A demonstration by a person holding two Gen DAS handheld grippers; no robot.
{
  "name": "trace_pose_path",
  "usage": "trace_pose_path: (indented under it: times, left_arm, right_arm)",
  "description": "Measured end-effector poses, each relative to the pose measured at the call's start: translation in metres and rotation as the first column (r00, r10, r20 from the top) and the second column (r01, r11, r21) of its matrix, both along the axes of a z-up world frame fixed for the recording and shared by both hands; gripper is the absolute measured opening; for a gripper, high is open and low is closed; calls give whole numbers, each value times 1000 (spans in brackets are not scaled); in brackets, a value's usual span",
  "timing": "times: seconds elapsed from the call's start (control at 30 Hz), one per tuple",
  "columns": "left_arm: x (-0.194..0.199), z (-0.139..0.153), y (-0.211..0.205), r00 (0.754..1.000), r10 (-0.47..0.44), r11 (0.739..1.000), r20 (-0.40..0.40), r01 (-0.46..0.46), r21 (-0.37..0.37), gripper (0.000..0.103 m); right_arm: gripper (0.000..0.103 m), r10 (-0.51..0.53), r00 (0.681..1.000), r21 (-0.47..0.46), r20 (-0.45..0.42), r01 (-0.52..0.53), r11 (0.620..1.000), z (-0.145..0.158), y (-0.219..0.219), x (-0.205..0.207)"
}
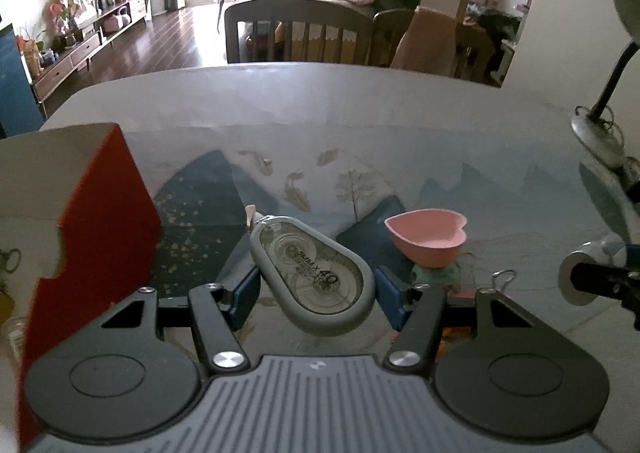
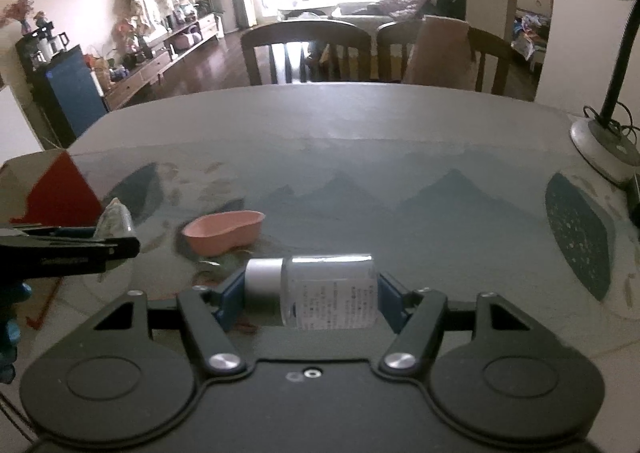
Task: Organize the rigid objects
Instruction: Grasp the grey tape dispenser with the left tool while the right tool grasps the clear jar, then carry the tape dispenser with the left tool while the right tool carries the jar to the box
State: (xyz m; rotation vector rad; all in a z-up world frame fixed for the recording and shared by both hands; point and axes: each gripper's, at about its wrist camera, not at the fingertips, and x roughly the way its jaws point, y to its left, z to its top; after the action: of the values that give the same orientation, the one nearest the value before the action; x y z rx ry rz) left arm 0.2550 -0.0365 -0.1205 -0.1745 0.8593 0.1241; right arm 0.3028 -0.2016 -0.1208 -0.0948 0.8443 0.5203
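Observation:
My left gripper (image 1: pixel 316 295) is shut on a grey correction tape dispenser (image 1: pixel 314 273), which lies slantwise between the blue pads above the patterned table mat (image 1: pixel 500 189). My right gripper (image 2: pixel 310 293) is shut on a small clear bottle (image 2: pixel 320 291) with a silver cap, held sideways, cap to the left. A pink heart-shaped dish (image 1: pixel 428 237) sits on the mat ahead and right of the left gripper; in the right wrist view the pink dish (image 2: pixel 224 233) lies ahead and to the left. The left gripper's side (image 2: pixel 68 249) shows there at the left edge.
A red and white box (image 1: pixel 80 229) stands tall at the left. A desk lamp's base (image 2: pixel 600 145) and cord sit at the far right. Small items and a binder clip (image 1: pixel 504 277) lie under and beside the pink dish. Wooden chairs (image 1: pixel 296 29) stand behind the table's far edge.

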Motion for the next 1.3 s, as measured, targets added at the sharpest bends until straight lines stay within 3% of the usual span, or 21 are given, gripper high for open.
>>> trace_pose_path:
  times: [0.6, 1.3]
  left_arm:
    - [-64, 74, 46, 991, -65, 994, 113, 74, -77, 62]
    - [-117, 104, 164, 989, -54, 997, 141, 61, -42, 62]
  right_arm:
    - [67, 93, 994, 57, 53, -96, 994, 66, 67, -69]
    - [67, 164, 981, 74, 103, -172, 982, 87, 193, -123]
